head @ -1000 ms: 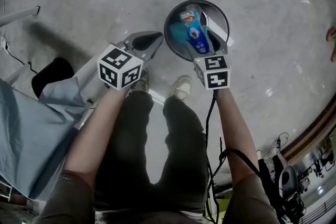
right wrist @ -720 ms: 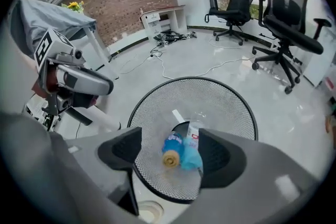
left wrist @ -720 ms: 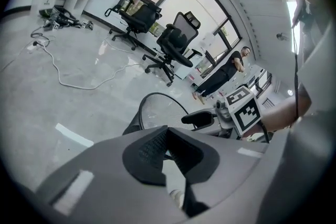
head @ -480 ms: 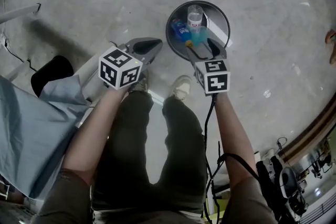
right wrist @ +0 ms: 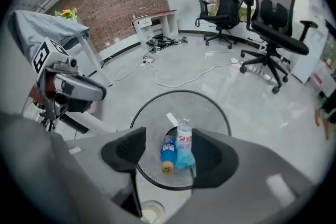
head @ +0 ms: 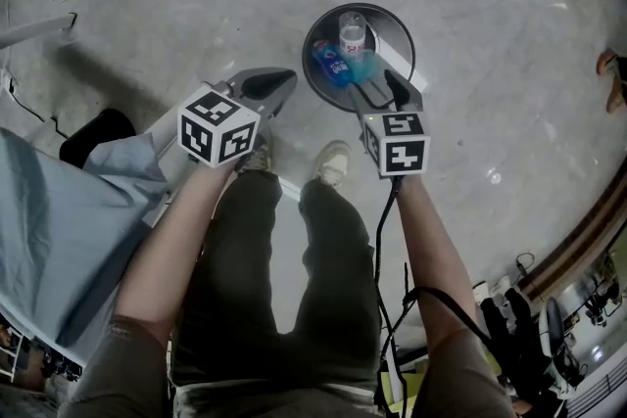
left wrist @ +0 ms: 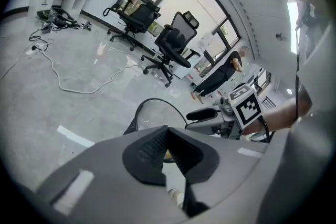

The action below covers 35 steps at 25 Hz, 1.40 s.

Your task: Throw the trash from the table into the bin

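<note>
Your right gripper [head: 380, 91] hangs over the round black wire-mesh bin [right wrist: 181, 91] with its jaws spread wide and nothing between them; they have just been closing a little, on air only. The left gripper [left wrist: 167, 136] is clenched with nothing in it, beside the bin and above the floor. The trash in view already lies at the bottom of the bin: a blue-labelled plastic bottle with a yellow cap [right wrist: 168, 150] on its side, a clear plastic bottle with a red and white label [right wrist: 184, 139] next to it, and a crumpled teal wrapper [right wrist: 185, 157] touching both. Whether anything is left on the table draped in grey-blue cloth [head: 59, 230] you cannot tell from here. Should more of this kind wait there, expect light, thin-walled bottles – smooth, round and ready to roll or squirt out of a hard pinch; take each across the middle of its body, over the label, with the jaws square to its length, and close gently. A wrapper is soft and nearly weightless – pinch a bunched fold, not a flat edge.
</note>
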Motion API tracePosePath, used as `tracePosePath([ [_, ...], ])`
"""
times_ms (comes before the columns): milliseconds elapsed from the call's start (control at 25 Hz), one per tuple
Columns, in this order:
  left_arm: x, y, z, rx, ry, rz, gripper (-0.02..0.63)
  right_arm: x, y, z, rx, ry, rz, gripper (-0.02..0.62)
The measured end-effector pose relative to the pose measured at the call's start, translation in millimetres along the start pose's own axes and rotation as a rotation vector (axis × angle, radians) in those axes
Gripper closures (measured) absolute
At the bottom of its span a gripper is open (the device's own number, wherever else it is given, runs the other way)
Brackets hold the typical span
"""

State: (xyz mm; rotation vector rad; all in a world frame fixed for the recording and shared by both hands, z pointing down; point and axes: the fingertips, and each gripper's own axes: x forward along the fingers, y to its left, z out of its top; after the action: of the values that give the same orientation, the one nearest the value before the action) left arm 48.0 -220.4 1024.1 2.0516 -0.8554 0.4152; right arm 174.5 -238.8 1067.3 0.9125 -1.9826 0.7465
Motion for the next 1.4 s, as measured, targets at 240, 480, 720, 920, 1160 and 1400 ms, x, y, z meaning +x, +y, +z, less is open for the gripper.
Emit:
tracePosePath([
  [240,-25.3,-35.7,66.5,0.043,-0.08,-0.017,0.607,-65.3,-9.8,54.3,0.016,-0.091,-0.055,0.454],
  [480,-75.0,-111.0,180.9,0.041,-0.268,-0.102,0.607,-175.1,-12.4,144.4,-0.024,-0.248,-0.109,0.473],
  [720,-146.5,-199.6,300.2,0.152,-0.358,-0.143,0.607,-305.4,-12.4,235.7,-0.031,-0.384,-0.149,0.541],
  [920,-220.5,-267.0,379.8,0.237,-0.436,-0.15,0.607,-415.7,5.6,299.8,-0.045,-0.512,-0.169,0.569],
  [1160,-303.8,-365.9,441.8,0.326,-0.516,-0.172,0.607,-562.1,40.1,362.5,-0.135,-0.669,-0.17,0.591],
  [1400,-383.3,-455.5,477.0,0.423,-0.584,-0.186,0.607,-691.4,73.5,401.5,-0.2,-0.8,-0.196,0.592],
])
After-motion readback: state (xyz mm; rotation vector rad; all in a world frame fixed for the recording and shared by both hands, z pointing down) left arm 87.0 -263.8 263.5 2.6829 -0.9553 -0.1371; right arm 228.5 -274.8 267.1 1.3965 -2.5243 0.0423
